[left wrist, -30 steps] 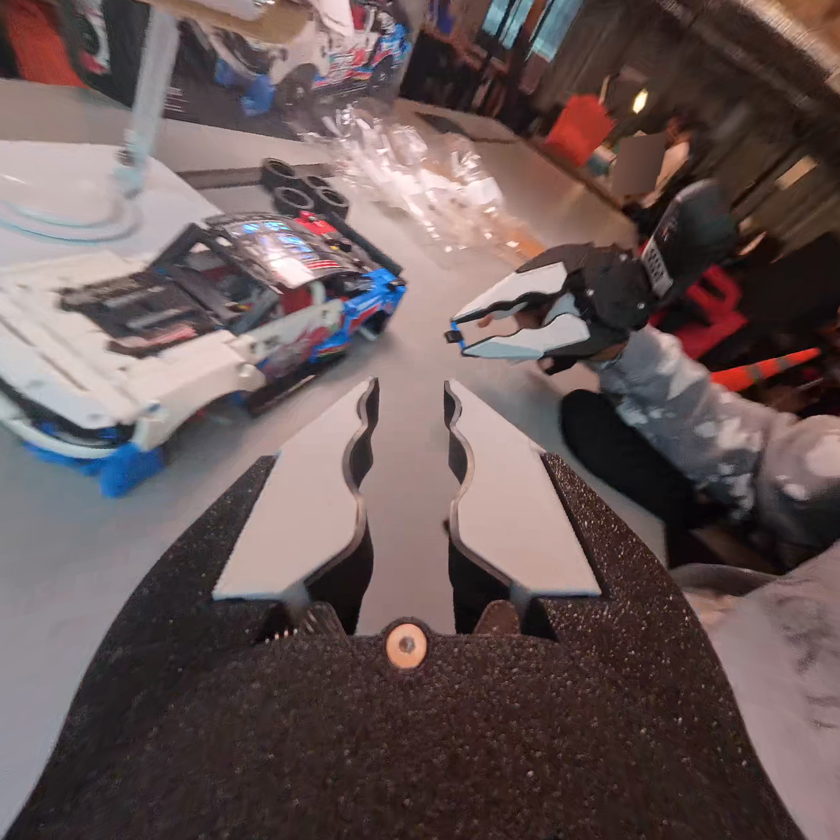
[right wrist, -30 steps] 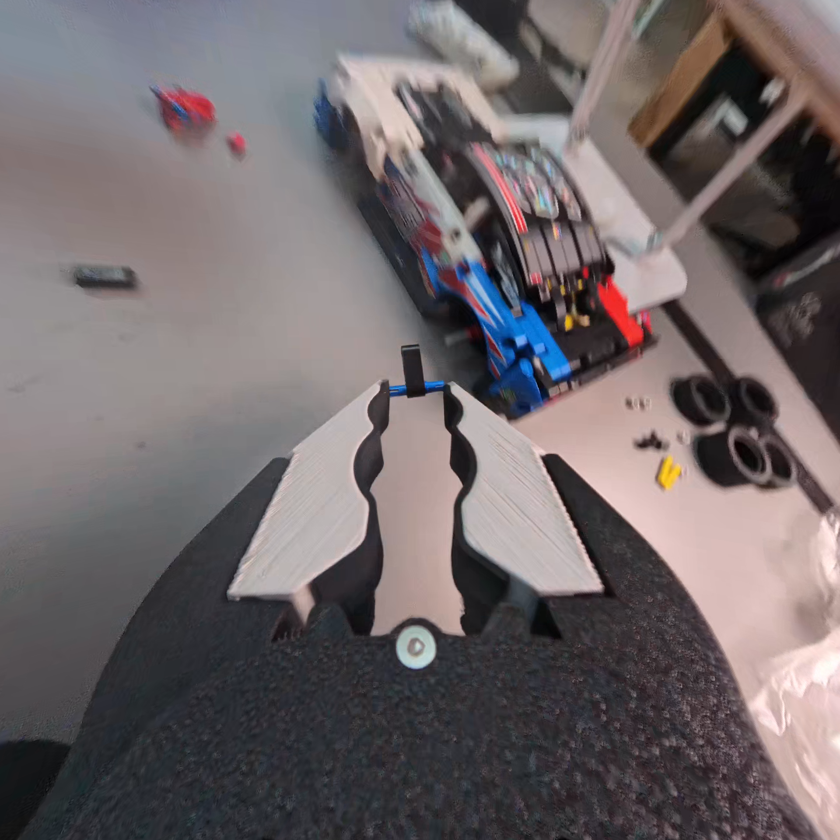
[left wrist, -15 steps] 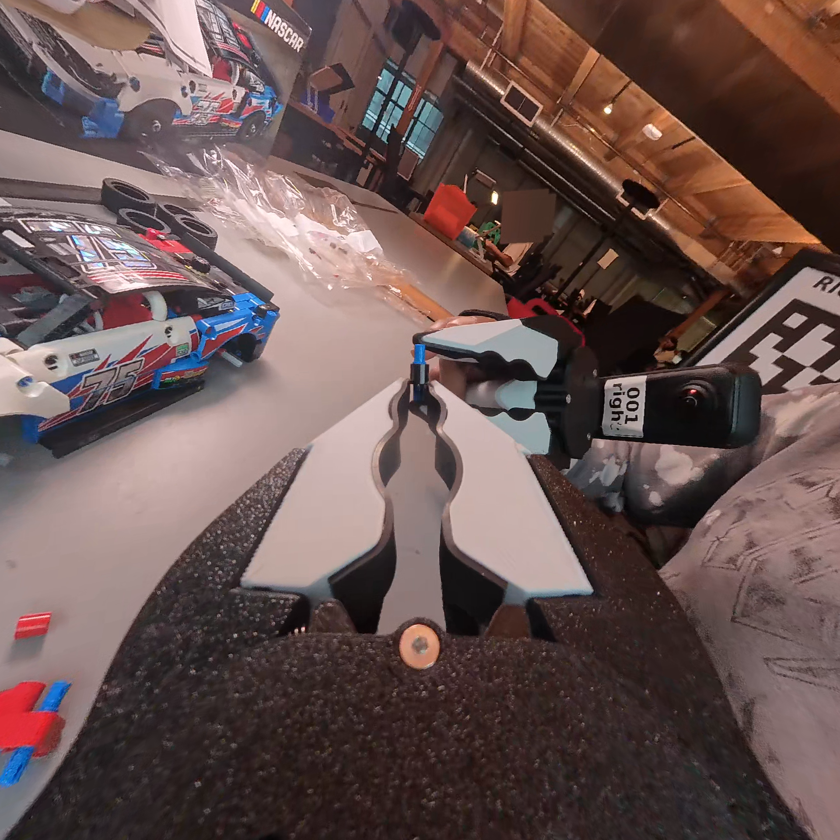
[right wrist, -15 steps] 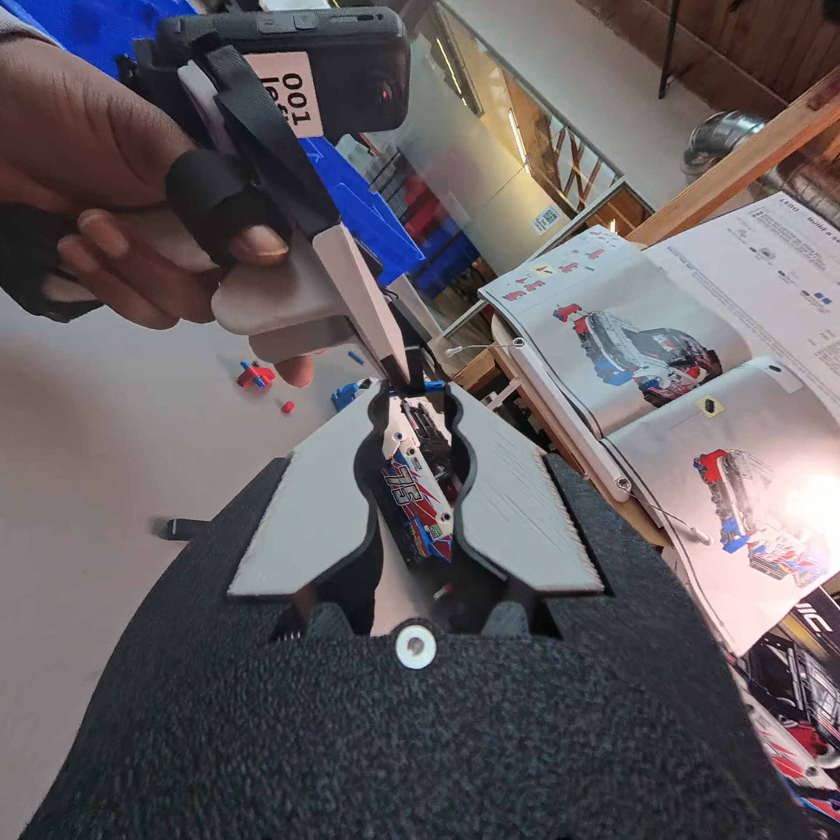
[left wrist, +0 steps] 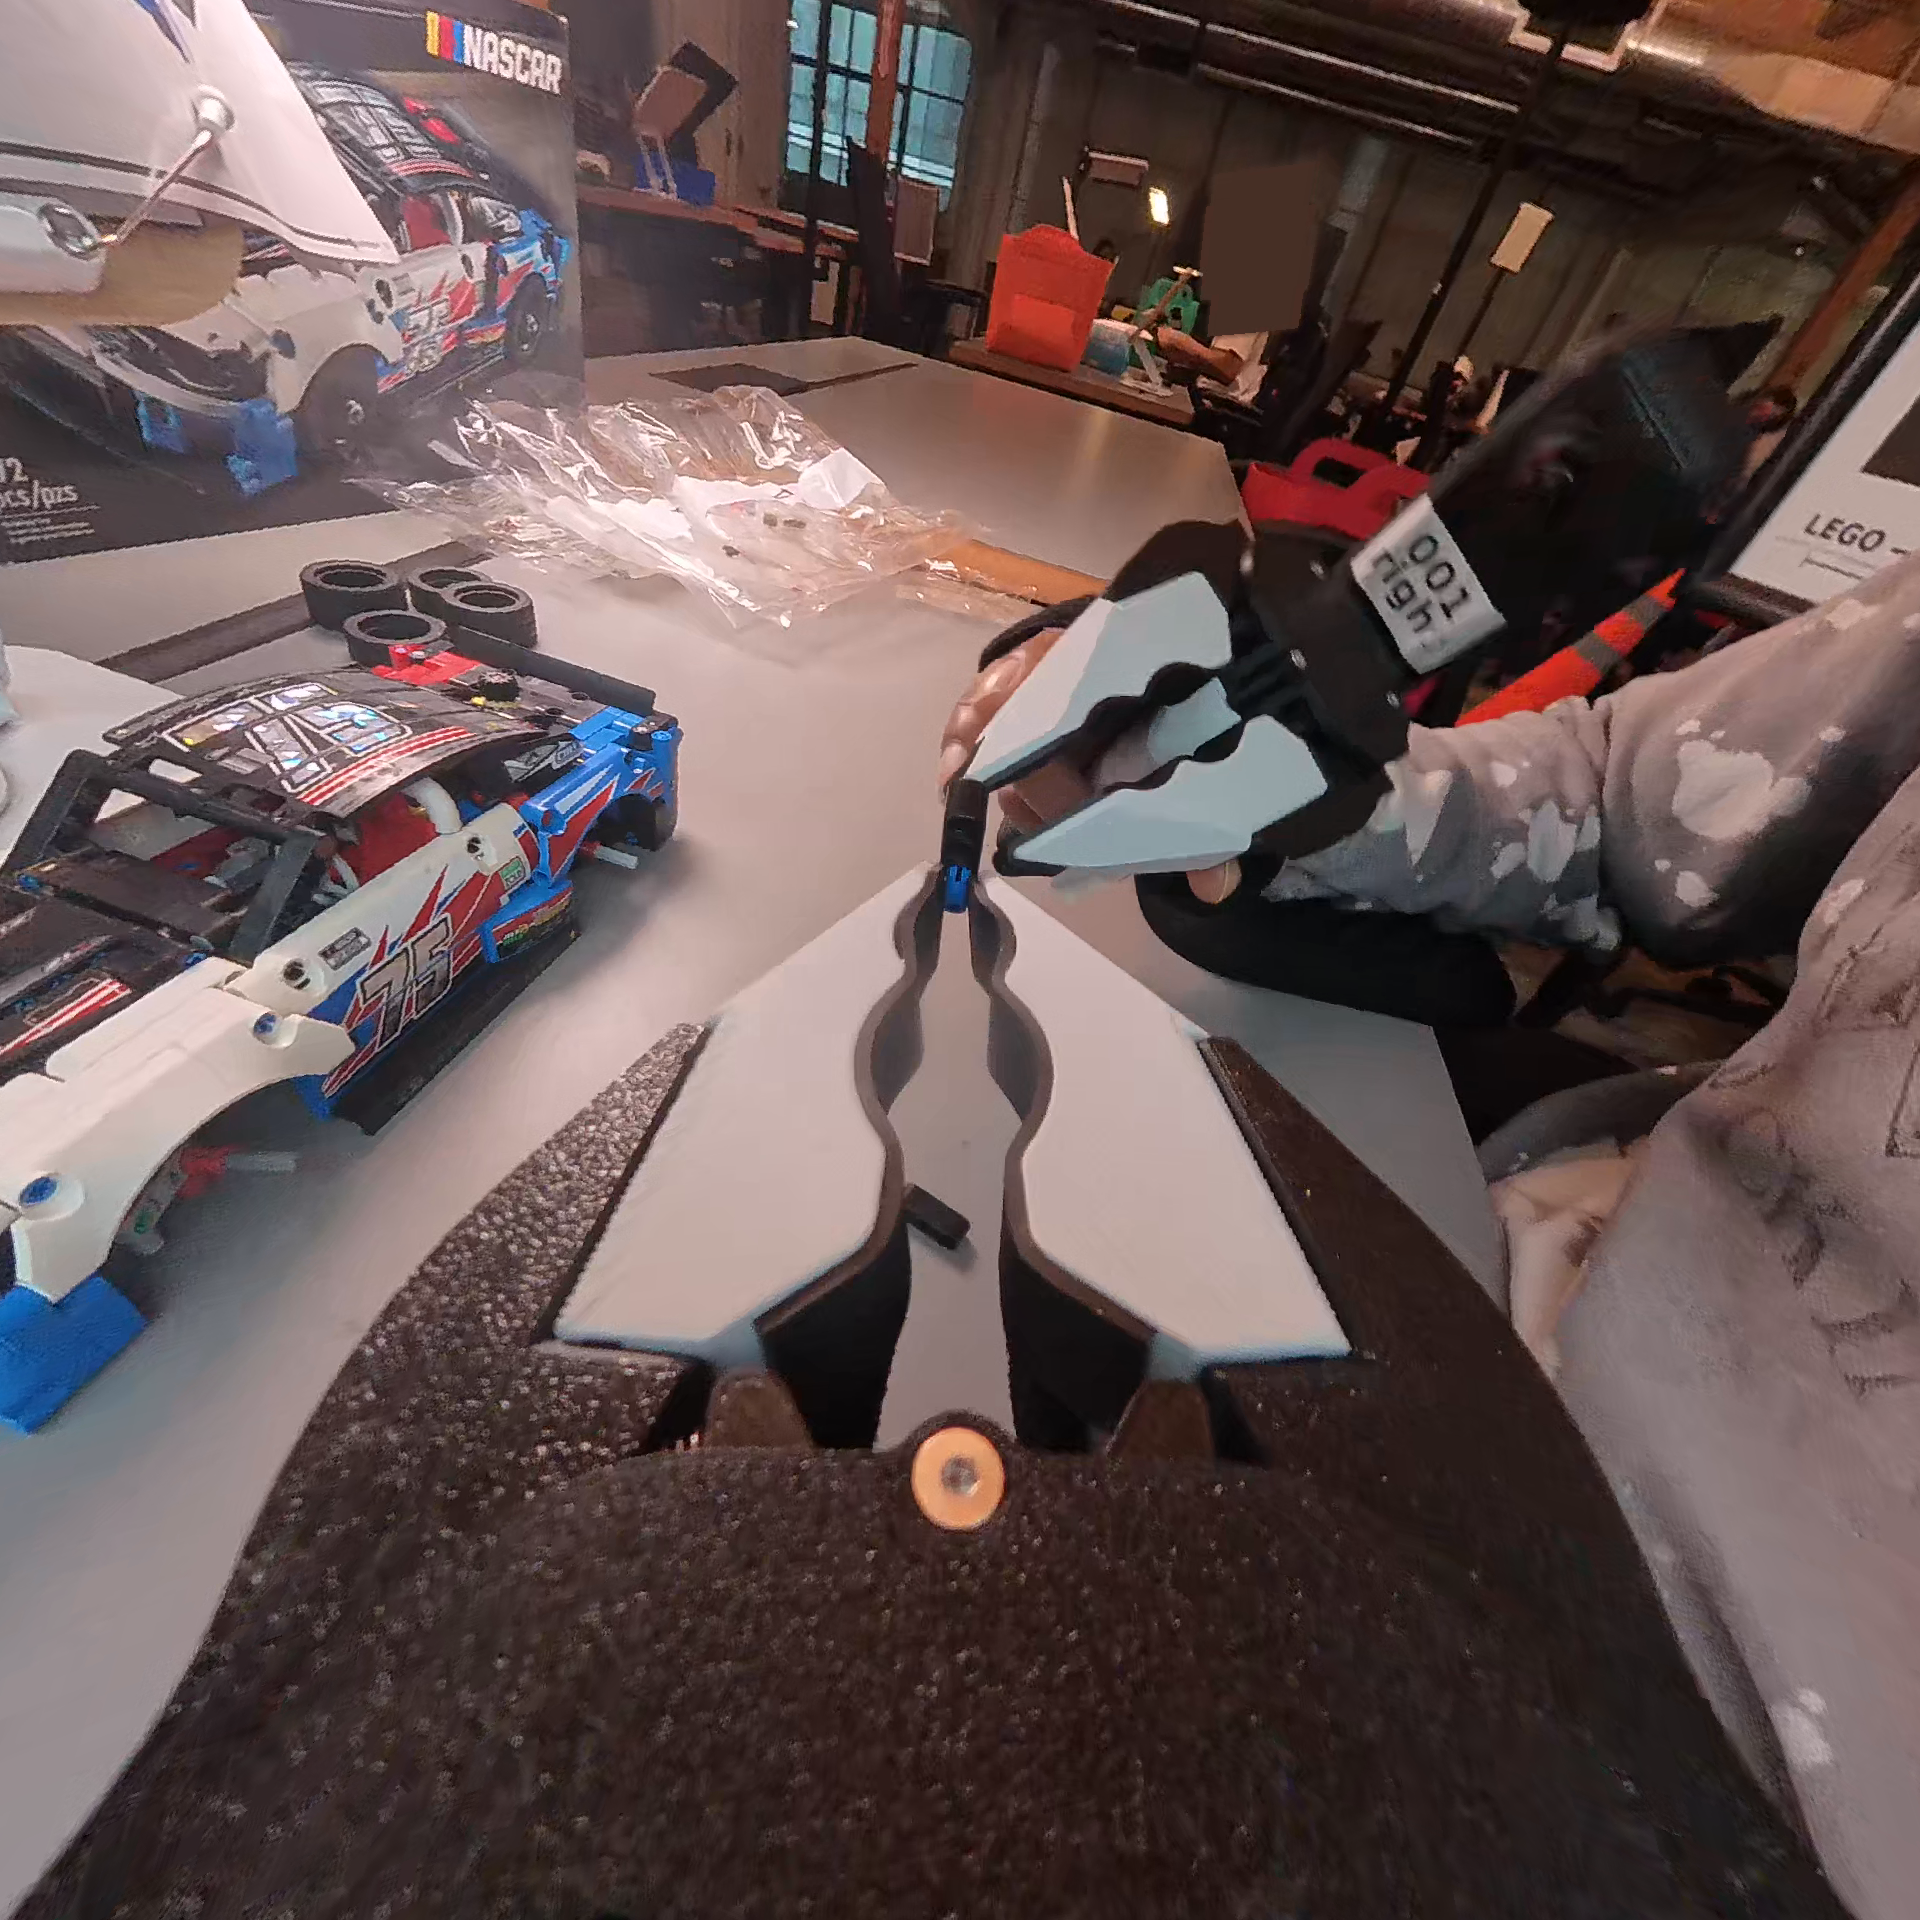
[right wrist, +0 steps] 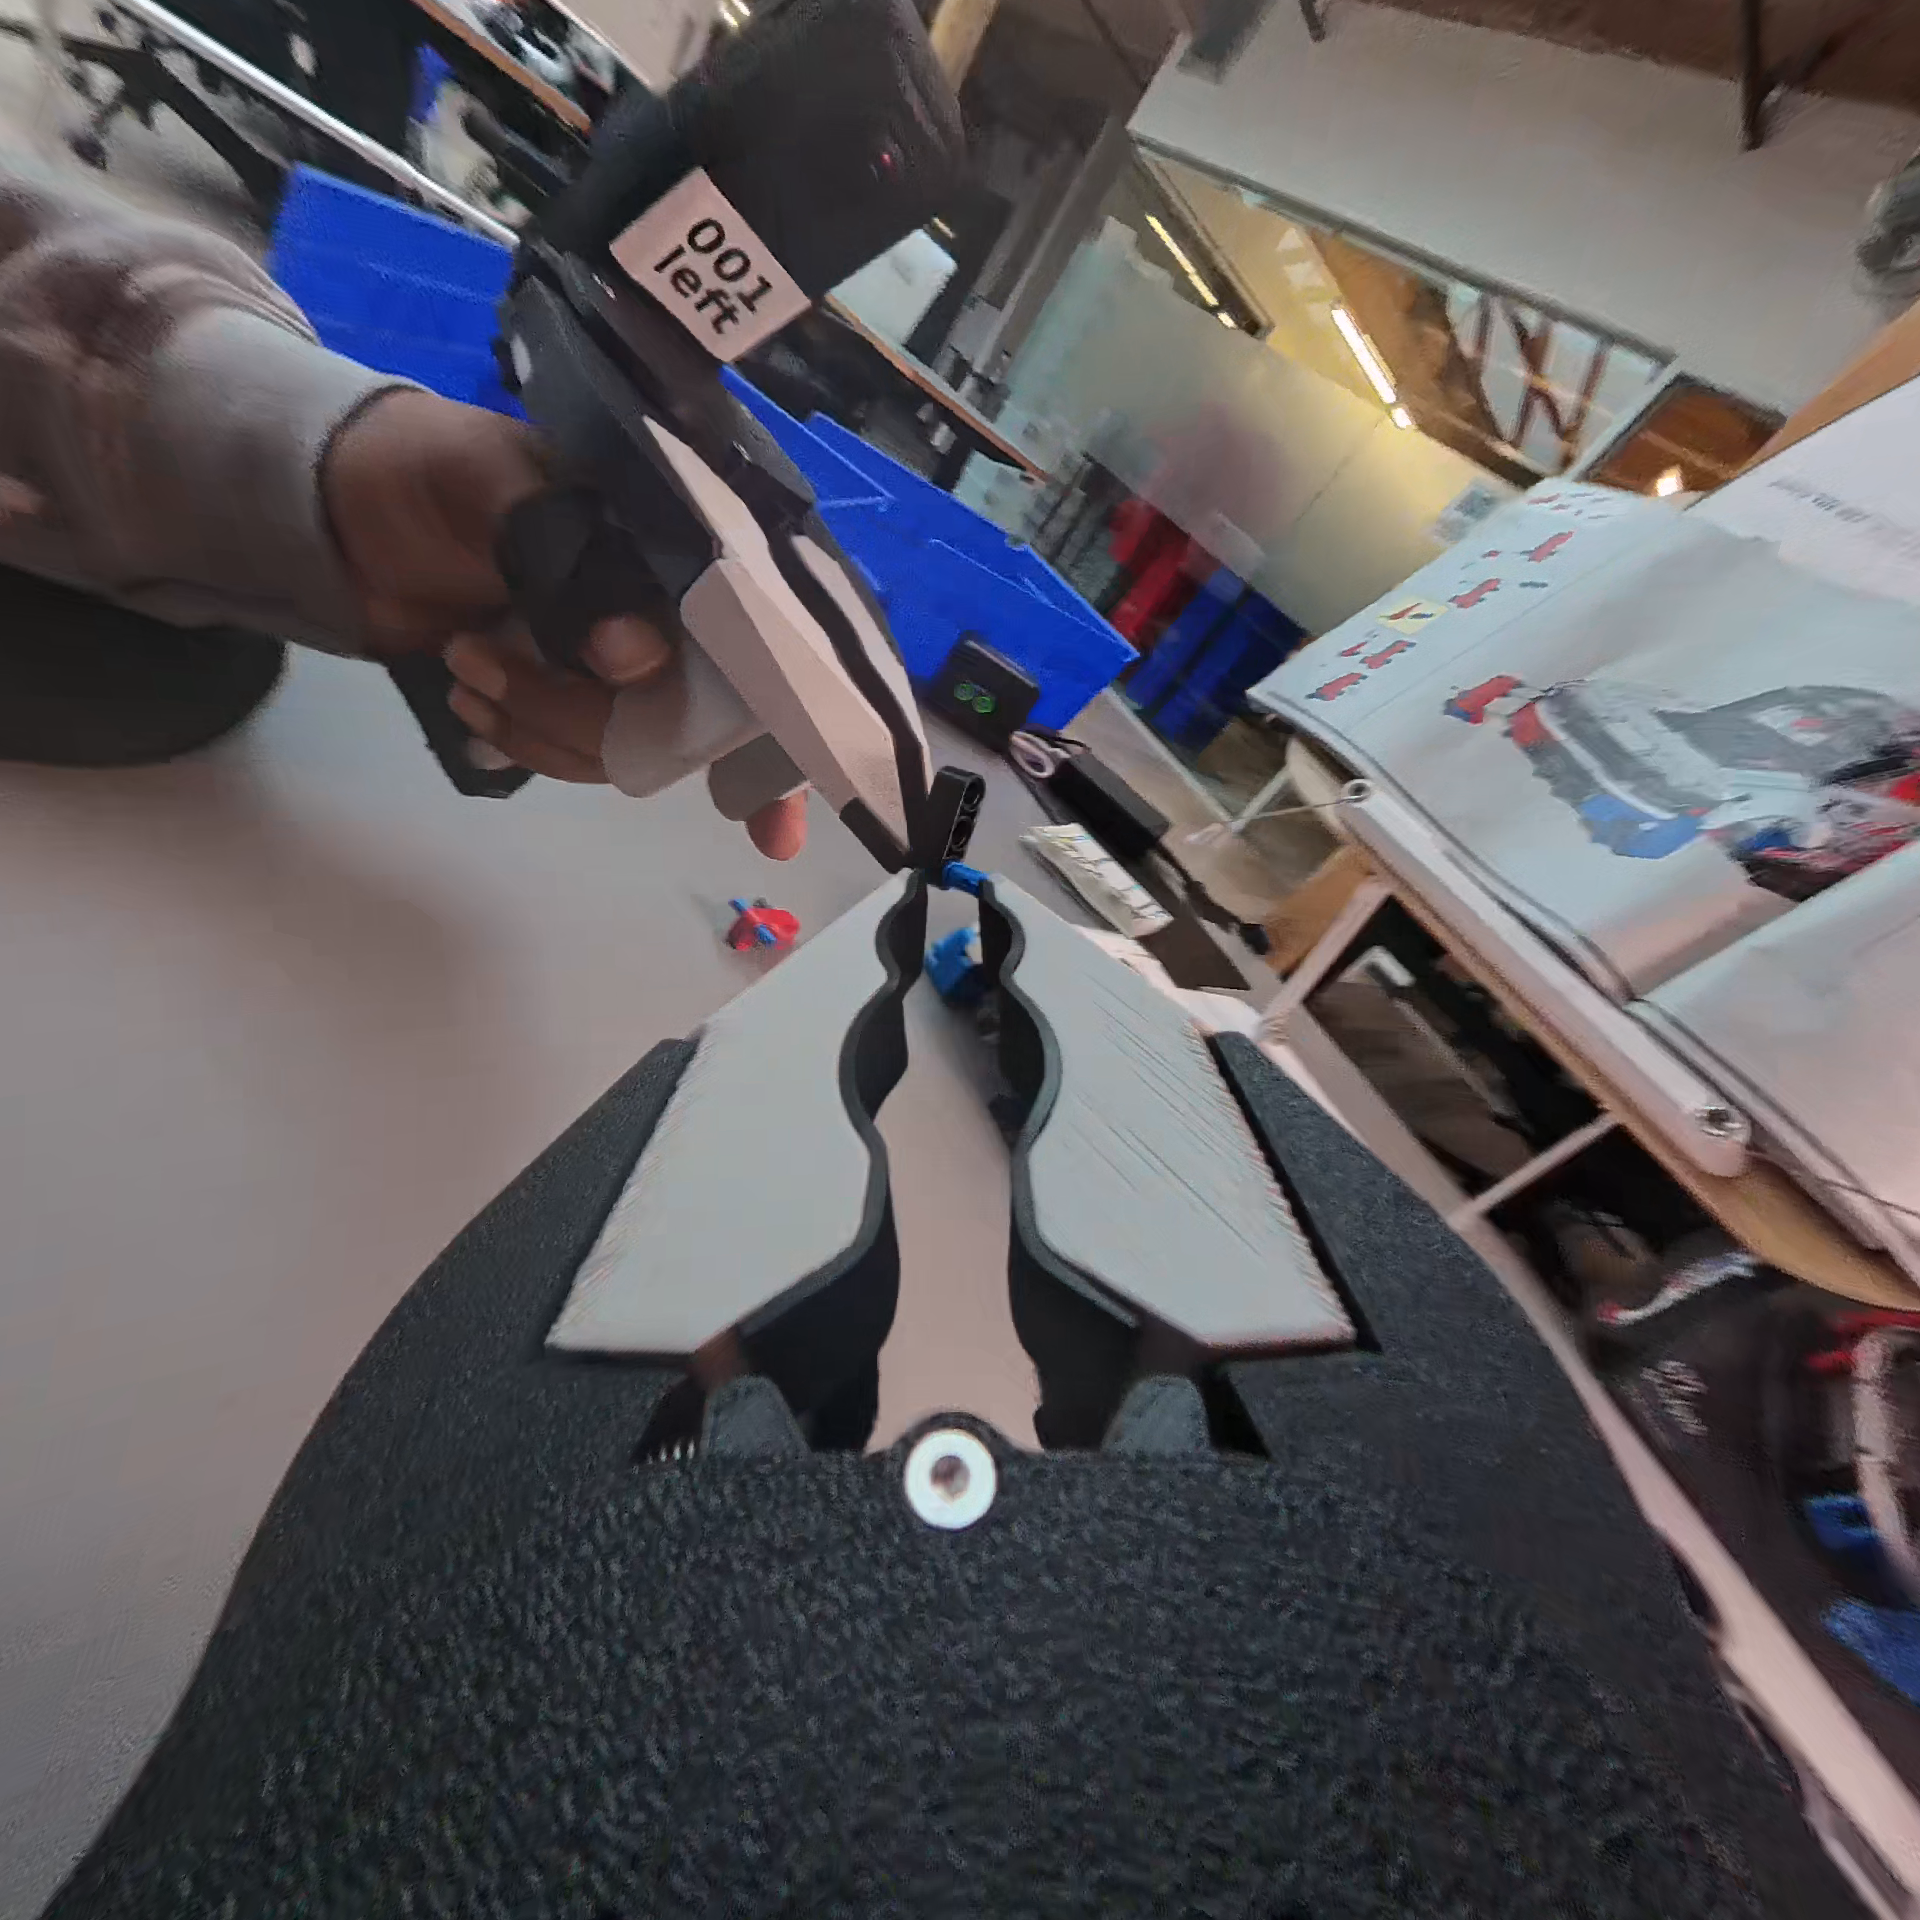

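Observation:
A small blue pin (left wrist: 954,891) with a short black beam (left wrist: 964,816) on it is held in the air between both grippers. My left gripper (left wrist: 954,883) is shut on the pin's blue end. My right gripper (left wrist: 987,821) comes in from the right, with one finger above and one below the black beam. In the right wrist view the blue pin (right wrist: 961,876) spans my right gripper's (right wrist: 948,883) narrow tip gap, clamped, with the black beam (right wrist: 961,810) sticking up. The left gripper (right wrist: 896,854) pinches beside it.
A white, blue and red brick-built race car (left wrist: 312,935) stands on the grey table (left wrist: 831,707) at the left. Several black tyres (left wrist: 416,608), clear plastic bags (left wrist: 707,499) and the kit box (left wrist: 312,260) lie behind. An open instruction booklet (right wrist: 1610,727) stands on a stand. A red-blue piece (right wrist: 761,925) lies loose. Both grippers' tips are close together, under 4 cm apart.
One second ago the grippers were apart and the left was open. The left closed on the pin held by the right. Since then both have tilted together, still joined at the pin.

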The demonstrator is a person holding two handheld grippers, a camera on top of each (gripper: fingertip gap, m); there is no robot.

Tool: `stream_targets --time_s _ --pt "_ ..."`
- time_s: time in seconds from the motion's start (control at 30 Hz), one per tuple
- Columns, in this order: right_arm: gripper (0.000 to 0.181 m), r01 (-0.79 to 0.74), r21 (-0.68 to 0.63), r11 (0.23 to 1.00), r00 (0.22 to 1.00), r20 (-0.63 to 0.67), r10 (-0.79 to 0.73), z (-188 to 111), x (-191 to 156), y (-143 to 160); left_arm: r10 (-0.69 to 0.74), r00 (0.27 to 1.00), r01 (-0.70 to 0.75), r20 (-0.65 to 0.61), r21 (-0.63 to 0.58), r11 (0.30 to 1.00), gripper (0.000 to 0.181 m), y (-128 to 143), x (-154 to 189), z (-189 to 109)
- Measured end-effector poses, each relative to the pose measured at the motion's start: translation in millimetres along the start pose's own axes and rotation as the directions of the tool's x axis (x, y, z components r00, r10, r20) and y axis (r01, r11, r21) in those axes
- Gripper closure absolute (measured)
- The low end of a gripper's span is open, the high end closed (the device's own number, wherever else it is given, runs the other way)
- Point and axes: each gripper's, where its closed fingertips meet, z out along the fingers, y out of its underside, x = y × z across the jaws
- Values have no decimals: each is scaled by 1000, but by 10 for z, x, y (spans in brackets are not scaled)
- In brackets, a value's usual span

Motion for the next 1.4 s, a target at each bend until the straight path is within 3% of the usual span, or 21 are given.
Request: stream_targets --time_s 0.13,0.23,0.57,0.7,0.83,1.23,1.33,1.4 --pt "166 -327 5 945 917 243 316 -74 -87 -55 108 993 -110 -37 -52 993 179 64 83 -31" --pt "168 -411 -19 911 861 321 395 -117 -131 -49 153 985 -159 -78 -78 984 179 115 173 -17" --pt "178 -408 -43 912 833 391 391 -169 -265 -40 178 978 -188 -110 -79 979 178 160 264 12" --pt "178 -422 -30 906 827 396 398 -167 -269 -60 160 977 -169 -140 -62 984 154 141 318 1" --pt "178 -418 -28 908 818 424 389 -167 -339 -87 161 973 -170 -165 -38 985 172 107 391 5" --pt "180 -450 -80 889 747 513 424 -230 -418 -67 239 957 -265 -167 -158 951 176 217 410 1" --pt "180 -562 5 827 713 508 482 -436 -40 -203 255 963 -267 -85 -213 940 176 306 132 -150" --pt "179 -509 20 861 789 410 457 -513 218 -122 194 978 -206 -75 -240 949 176 415 16 -204"
